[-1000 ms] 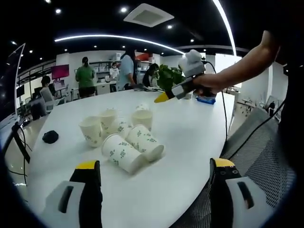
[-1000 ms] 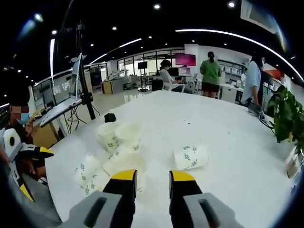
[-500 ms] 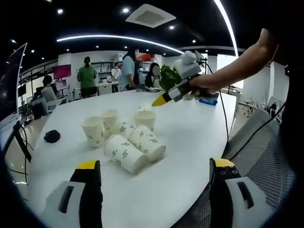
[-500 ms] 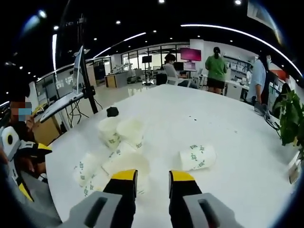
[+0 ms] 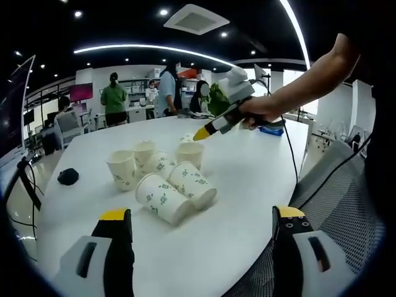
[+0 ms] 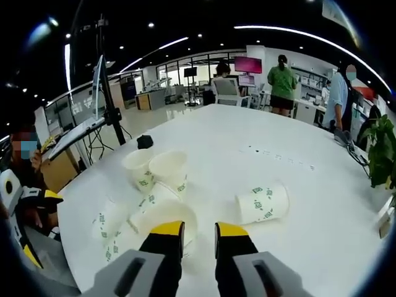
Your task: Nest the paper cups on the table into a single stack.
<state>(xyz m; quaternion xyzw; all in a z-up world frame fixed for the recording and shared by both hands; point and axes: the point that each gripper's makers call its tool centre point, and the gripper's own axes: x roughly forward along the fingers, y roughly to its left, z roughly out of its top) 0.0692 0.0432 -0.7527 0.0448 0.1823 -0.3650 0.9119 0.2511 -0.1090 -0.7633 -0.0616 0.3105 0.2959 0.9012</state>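
Left gripper view: our left gripper [image 5: 201, 232] sits low at the near table edge, jaws spread wide, holding nothing. On the white table [image 5: 247, 179], from left to right, we note a small black object [image 5: 67, 176] far left, then the paper cups [image 5: 162, 179] in one cluster at centre: three upright at the far side, two lying on their sides nearest us, touching each other, mouths toward the near left. Above and right of the cluster hangs the right gripper [image 5: 201, 132], held in a hand [image 5: 260, 110], its yellow tip just over the far upright cup; from here we cannot tell how its jaws stand.

Right gripper view: the left gripper [image 6: 31, 204] shows at the far left edge. The cup cluster [image 6: 151, 185] lies left of centre. The right gripper [image 6: 198, 230] has its jaws nearly together, nothing between them, above a tipped cup's rim. One lone cup [image 6: 263, 202] lies on its side to the right, apart from the rest. A potted plant [image 6: 380, 151] stands far right.
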